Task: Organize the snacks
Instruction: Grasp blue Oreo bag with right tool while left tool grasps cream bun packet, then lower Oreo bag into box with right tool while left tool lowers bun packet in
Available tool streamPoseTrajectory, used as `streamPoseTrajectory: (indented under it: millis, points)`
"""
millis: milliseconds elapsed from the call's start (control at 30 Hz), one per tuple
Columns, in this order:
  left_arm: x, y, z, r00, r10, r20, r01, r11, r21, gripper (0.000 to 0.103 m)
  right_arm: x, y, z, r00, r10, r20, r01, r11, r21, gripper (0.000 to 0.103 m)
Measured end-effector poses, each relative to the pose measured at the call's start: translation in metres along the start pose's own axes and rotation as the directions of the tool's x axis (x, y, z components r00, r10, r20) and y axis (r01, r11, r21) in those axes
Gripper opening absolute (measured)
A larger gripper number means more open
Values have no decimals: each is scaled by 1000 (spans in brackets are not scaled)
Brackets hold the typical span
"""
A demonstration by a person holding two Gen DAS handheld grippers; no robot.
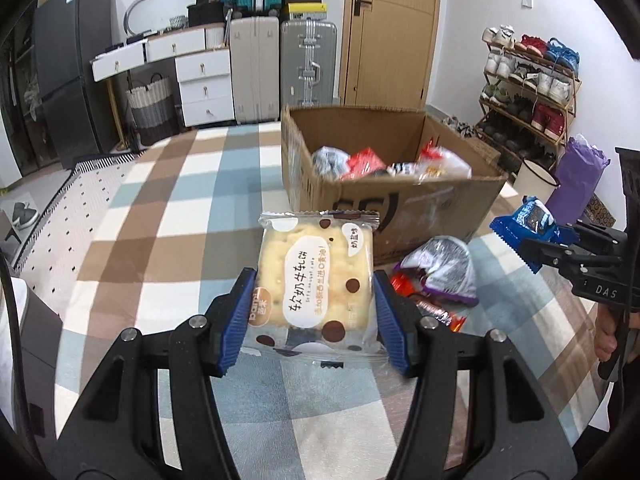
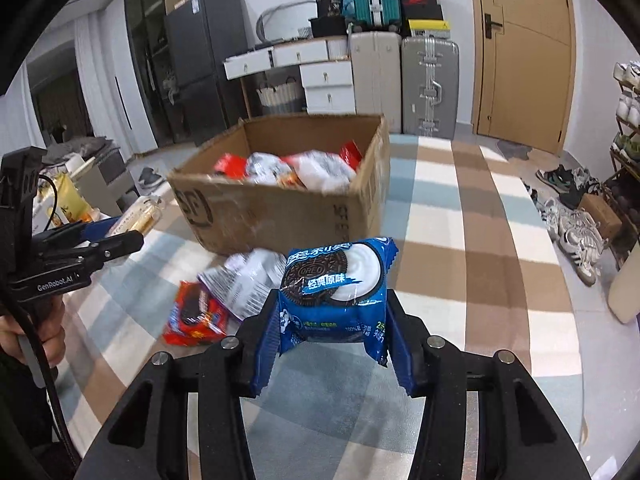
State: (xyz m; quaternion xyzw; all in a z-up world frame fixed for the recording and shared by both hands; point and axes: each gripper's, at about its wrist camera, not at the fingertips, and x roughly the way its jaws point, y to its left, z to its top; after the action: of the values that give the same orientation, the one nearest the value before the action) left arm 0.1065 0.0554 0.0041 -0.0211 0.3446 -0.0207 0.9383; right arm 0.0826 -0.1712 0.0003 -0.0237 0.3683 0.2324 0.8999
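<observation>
two grippers each held a snack above the checked cloth.

the left gripper [image 1: 314, 316] was closed on a cracker pack [image 1: 316, 276], its blue pads [image 1: 236, 320] pressing both sides of the pale, dotted wrapper. the right gripper [image 2: 334, 344] was closed on a blue cookie pack [image 2: 336, 292], pinched between its pads [image 2: 268, 340]. both packs were lifted off the cloth [image 1: 160, 200], in front of the box [image 1: 400, 200]. the box was brown cardboard, open on top, with other snacks [image 2: 296, 170] piled inside. on the cloth just in front of the box lay a silver and purple bag [image 1: 444, 272], and beside it, touching, a red pack [image 2: 196, 314]. from the left camera, the cookie pack showed at the right edge, sticking out of the other gripper's tip. a hand [image 2: 28, 332] held the left gripper's handle.
</observation>
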Motion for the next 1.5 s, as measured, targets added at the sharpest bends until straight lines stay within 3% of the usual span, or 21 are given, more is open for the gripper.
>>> streamPoseTrajectory:
  millis: [633,967,1500]
  points:
    - [-31,-39,48,996,4,94,-7,999,35,55,-31,9,47,990,65,125,-65,998,-6,48]
    - [-18,-47,76,994,3,108,-8,999,42,55,-23,14,69,985,94,143,-92,996,-23,48]
    - [37,-48,107,995,-23,96,20,999,33,55,15,18,95,988,101,114,-98,995,-25,49]
